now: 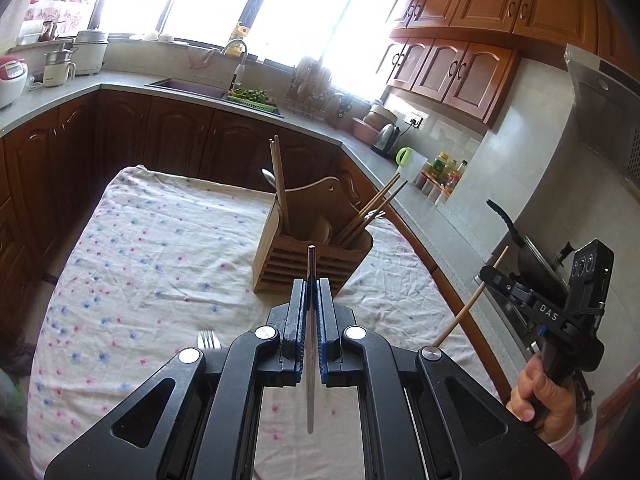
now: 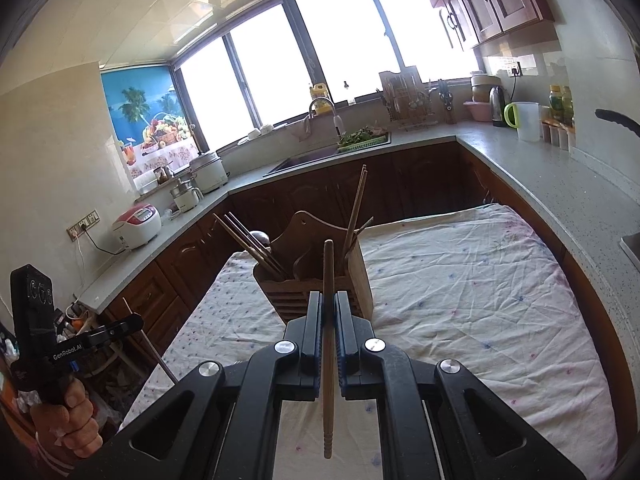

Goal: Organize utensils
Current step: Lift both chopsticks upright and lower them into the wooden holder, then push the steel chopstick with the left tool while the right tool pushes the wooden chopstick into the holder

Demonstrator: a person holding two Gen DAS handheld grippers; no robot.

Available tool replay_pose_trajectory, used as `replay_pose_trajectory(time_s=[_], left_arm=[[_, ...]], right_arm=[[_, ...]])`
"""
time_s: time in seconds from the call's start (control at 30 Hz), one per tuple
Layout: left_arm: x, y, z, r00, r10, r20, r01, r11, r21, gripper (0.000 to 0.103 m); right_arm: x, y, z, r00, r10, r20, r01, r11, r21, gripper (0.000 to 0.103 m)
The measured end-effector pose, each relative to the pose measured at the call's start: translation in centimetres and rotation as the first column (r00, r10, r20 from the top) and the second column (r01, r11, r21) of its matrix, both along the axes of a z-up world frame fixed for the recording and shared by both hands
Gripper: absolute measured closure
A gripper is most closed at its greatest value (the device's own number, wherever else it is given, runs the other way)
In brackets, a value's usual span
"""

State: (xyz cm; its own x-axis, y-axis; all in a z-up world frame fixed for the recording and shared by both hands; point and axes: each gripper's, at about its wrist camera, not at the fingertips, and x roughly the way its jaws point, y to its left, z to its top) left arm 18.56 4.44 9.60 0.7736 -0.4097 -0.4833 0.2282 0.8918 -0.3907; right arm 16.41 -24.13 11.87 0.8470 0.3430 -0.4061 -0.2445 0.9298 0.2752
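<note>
While both tongs hovered over the desk (image 1: 132, 240), each gripped one utensil.

Left tongs (image 1: 312, 292) were clamped on a thin metal chopstick (image 1: 310, 380), likely slick, so a mid-shaft hold suited it; a fork (image 1: 210, 340) lay below. The wooden holder (image 1: 308, 268) stood ahead. Right tongs (image 2: 329, 304) were closed on a wooden chopstick (image 2: 328, 360), light and stiff.

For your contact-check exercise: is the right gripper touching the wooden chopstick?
Touching. The right wrist view shows the right gripper shut on the wooden chopstick, both jaws pressed against its sides with no gap.
</note>
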Motion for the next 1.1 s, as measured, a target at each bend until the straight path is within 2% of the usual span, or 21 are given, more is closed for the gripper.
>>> replay_pose_trajectory(time_s=[0.27,0.43,0.6,0.83,1.1], left_arm=[[3.1,0.3,4.2,0.991,0.039,0.125,-0.038,0.999,-0.012,0.099],[5.4,0.5,7.1,0.973,0.073,0.217,-0.067,0.997,-0.037,0.099],[8.1,0.2,8.8,0.955,0.106,0.279,-0.100,0.994,-0.035,0.099],[11.4,-0.9,8.8,0.938,0.142,0.316,-0.140,0.990,-0.028,0.099],[13.7,-2.1,5.7,0.938,0.182,0.297,-0.187,0.982,-0.010,0.099]], right_arm=[[3.4,0.5,3.5,0.996,-0.007,0.086,0.005,1.000,0.017,0.097],[6.0,0.5,6.1,0.989,-0.027,0.144,0.022,0.999,0.035,0.097],[8.4,0.8,7.9,0.979,-0.052,0.198,0.044,0.998,0.045,0.097],[11.5,1.0,8.5,0.967,-0.092,0.239,0.082,0.995,0.053,0.097],[13.5,1.6,5.4,0.970,-0.113,0.218,0.106,0.993,0.042,0.097]])
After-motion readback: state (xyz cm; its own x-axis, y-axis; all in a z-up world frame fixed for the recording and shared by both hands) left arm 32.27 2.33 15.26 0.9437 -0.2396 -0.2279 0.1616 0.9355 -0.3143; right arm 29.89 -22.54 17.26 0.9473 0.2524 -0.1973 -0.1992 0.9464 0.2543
